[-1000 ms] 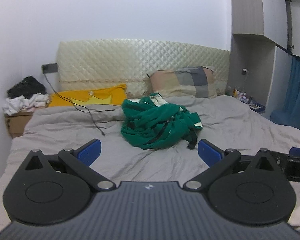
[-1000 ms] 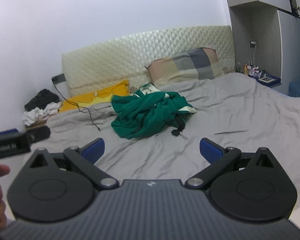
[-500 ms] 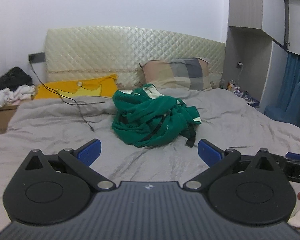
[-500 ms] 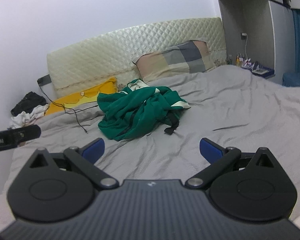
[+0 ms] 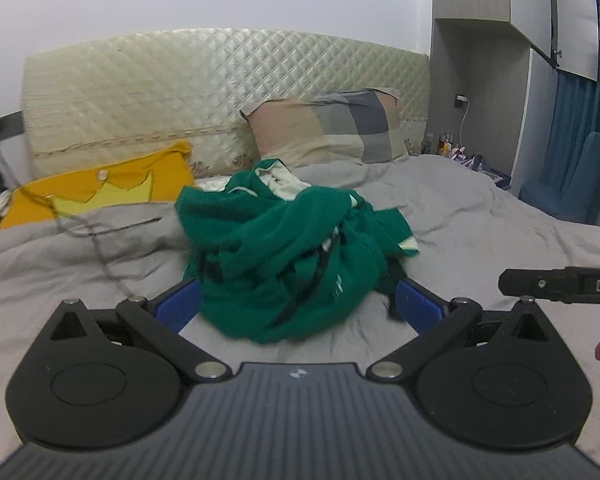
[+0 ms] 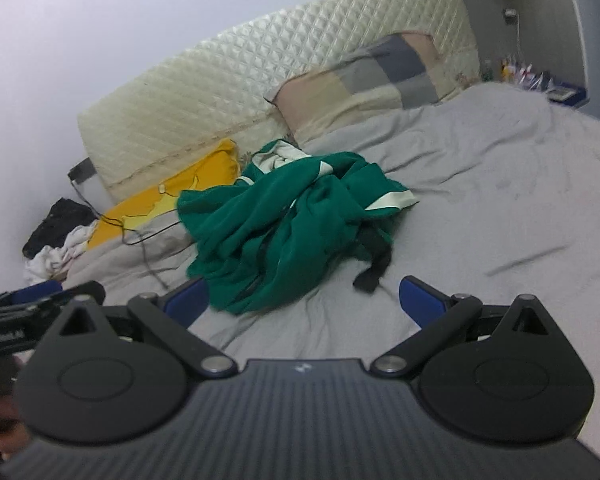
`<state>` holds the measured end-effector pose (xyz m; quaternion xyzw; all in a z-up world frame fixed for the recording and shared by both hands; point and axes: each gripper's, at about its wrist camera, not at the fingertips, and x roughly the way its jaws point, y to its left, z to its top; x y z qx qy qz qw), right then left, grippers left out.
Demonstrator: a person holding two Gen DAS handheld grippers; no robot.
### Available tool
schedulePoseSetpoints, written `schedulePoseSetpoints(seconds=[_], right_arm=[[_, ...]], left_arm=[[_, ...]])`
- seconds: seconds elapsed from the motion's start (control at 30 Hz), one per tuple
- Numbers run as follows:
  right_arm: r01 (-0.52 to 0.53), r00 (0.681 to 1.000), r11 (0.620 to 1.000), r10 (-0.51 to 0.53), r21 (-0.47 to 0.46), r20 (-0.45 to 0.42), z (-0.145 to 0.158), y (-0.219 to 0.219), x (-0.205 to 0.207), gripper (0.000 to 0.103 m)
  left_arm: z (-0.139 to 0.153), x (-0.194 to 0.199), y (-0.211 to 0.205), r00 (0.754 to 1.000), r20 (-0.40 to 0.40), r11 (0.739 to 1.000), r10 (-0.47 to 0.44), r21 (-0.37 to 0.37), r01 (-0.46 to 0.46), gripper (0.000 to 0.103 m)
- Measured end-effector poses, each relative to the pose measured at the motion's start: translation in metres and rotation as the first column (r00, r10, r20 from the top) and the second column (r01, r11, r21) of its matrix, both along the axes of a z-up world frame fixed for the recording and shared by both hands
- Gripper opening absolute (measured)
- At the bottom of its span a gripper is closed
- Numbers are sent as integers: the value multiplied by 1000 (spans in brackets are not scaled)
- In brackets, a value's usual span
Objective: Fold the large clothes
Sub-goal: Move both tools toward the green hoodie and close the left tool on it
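Crumpled green fleece garment with cream trim [image 5: 288, 256] heaped mid-frame on grey-sheeted bed [image 5: 500, 232], below patchwork pillow [image 5: 332, 128]. Left gripper [image 5: 296, 304] fingers spread wide, empty, flanking the heap's near edge. Right gripper [image 6: 304, 298] likewise released, garment centre-left.

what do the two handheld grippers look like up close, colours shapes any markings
Both look alike: the left gripper and right gripper each have a dark ribbed body with a small white logo, two round black discs, black linkage bars on silver pivot pins, and blue finger pads. Seen from the side, the right gripper carries partly readable white lettering. No cables or sleeves show.
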<state>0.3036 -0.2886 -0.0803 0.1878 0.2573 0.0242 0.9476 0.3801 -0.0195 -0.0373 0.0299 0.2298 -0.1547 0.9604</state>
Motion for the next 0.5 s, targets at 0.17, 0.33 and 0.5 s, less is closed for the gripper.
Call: schedulePoseSetpoints(seconds=[0.17, 0.33, 0.5], right_arm=[[39, 999, 998, -37, 57, -24, -46, -13, 91, 95], [129, 991, 982, -122, 136, -63, -84, -30, 166, 93], [224, 973, 958, -209, 180, -100, -99, -51, 210, 93]], left_arm=[[-40, 112, -7, 999, 3, 999, -50, 4, 50, 103], [-71, 207, -21, 994, -9, 994, -108, 6, 108, 103], [-94, 274, -47, 985, -69, 985, -158, 60, 163, 92]])
